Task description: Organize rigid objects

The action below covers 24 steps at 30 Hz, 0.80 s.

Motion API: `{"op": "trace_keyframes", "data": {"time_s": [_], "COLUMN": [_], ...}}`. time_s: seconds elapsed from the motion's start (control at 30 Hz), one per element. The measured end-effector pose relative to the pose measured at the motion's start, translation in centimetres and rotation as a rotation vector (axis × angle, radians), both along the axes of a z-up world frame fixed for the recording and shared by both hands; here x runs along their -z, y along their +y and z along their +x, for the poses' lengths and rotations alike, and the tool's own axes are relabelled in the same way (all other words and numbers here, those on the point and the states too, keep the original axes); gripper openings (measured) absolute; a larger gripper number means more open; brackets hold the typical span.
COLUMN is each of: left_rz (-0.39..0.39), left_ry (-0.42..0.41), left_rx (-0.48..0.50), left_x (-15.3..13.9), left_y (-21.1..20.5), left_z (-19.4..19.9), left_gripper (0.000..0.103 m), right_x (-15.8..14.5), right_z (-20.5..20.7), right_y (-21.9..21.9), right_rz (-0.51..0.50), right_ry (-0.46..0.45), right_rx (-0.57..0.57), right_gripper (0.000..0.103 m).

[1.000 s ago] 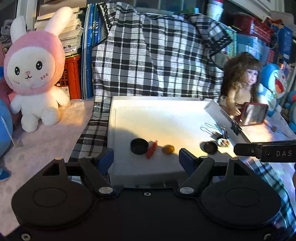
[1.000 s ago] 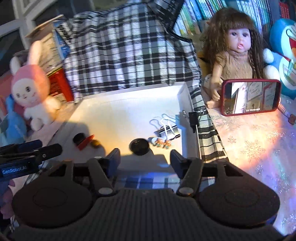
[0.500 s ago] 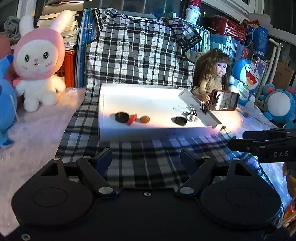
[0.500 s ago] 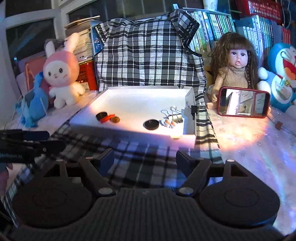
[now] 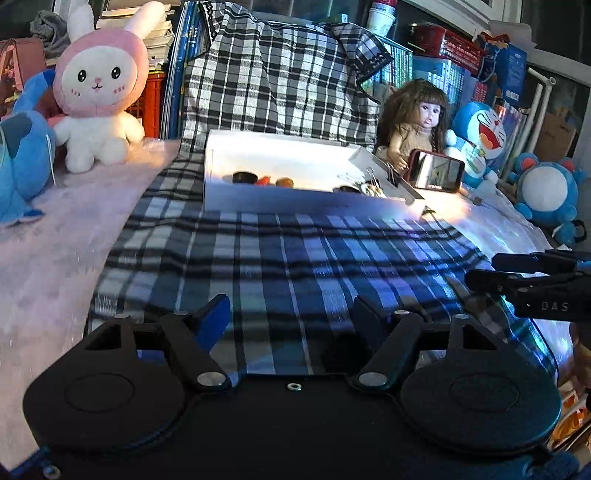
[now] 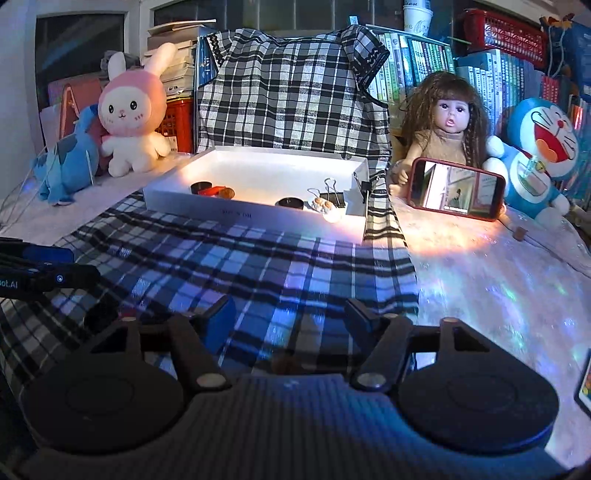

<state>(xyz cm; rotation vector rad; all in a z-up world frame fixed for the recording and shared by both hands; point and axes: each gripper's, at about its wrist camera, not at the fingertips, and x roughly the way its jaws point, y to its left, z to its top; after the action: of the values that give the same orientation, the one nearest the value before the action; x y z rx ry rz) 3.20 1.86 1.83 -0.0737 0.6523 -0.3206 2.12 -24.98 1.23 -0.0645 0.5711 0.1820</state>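
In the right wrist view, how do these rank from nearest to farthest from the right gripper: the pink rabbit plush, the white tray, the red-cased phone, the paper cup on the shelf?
From the right gripper:
1. White tray, straight ahead on the plaid cloth.
2. Red-cased phone, ahead right, leaning against the doll; slightly behind the tray's front edge.
3. Pink rabbit plush, far left, behind the tray.
4. Paper cup, top of the bookshelf, farthest.

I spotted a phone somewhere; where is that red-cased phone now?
In the right wrist view, the red-cased phone leans against the long-haired doll, right of the white tray.

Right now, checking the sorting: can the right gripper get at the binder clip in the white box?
Probably yes. The right gripper is open and empty over plaid cloth; only the white box low wall fronts the binder clip.
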Motion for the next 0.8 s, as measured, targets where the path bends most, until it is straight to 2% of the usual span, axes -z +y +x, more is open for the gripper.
{"op": "trace_keyframes", "data": {"time_s": [0.13, 0.2, 0.27, 0.33, 0.37, 0.5, 0.8], "left_rz": [0.003, 0.014, 0.036, 0.062, 0.073, 0.074, 0.106], "left_ry": [0.008, -0.001, 0.002, 0.008, 0.009, 0.01, -0.028], "left_rx": [0.048, 0.067, 0.089, 0.098, 0.1, 0.094, 0.065], "left_x": [0.3, 0.5, 0.8, 1.1, 1.3, 1.8, 2.3], "left_y": [-0.4, -0.7, -1.2, -1.6, -1.7, -1.9, -3.2], "left_z": [-1.8, -2.7, -3.2, -3.3, -3.4, -3.4, -2.6], "left_gripper": [0.069, 0.066, 0.06, 0.048, 0.046, 0.044, 0.046], "right_x": [0.6, 0.9, 1.2, 1.6, 1.7, 2.1, 2.7], "right_z": [-1.3, -1.9, -2.3, -2.4, -2.5, -2.5, -2.1], "right_y": [0.4, 0.5, 0.6, 0.6, 0.6, 1.0, 1.4], "right_rz": [-0.008, -0.011, -0.011, -0.006, -0.004, -0.018, -0.023], "right_ry": [-0.014, -0.021, -0.026, -0.027, -0.025, -0.024, -0.009], "right_rx": [0.019, 0.036, 0.058, 0.077, 0.083, 0.087, 0.097], "right_gripper": [0.067, 0.053, 0.048, 0.045, 0.043, 0.042, 0.04]}}
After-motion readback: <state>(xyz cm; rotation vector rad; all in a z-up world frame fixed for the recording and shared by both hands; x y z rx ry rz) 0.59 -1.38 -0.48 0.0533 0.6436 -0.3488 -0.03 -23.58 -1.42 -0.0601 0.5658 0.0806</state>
